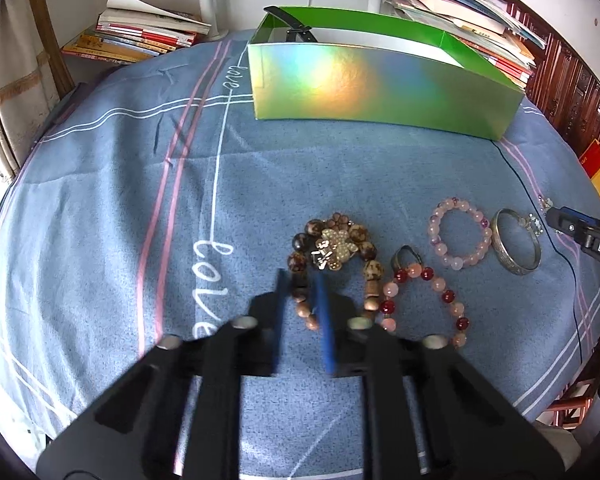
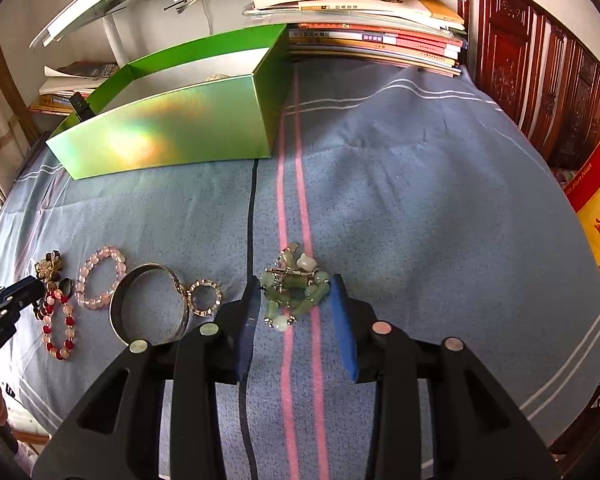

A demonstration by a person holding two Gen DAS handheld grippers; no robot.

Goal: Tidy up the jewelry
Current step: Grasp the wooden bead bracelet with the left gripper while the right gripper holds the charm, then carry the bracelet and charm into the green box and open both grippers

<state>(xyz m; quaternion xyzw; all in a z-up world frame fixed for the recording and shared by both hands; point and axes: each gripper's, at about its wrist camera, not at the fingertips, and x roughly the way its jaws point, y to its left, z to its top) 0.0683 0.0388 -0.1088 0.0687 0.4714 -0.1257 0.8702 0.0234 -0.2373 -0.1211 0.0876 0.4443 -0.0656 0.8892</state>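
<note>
Brightness: both views are well lit by daylight.
Source: overexposure is seen at the far left edge of each view.
Glare: rainbow reflections are spread across the foil front of the green box (image 1: 380, 88).
Shadows: soft, short shadows are cast on the blue cloth (image 2: 420, 200).
Distortion: straight lines are bowed near the dark circular borders.
Blur: the left gripper (image 1: 300, 280) fingers are smeared; the cloth is rendered sharply.

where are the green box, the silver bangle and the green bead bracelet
green box (image 1: 364, 84): left wrist view, on its shiny front wall.
silver bangle (image 2: 120, 312): right wrist view, on the left side of its band.
green bead bracelet (image 2: 296, 296): right wrist view, on the middle of the bead cluster.
</note>
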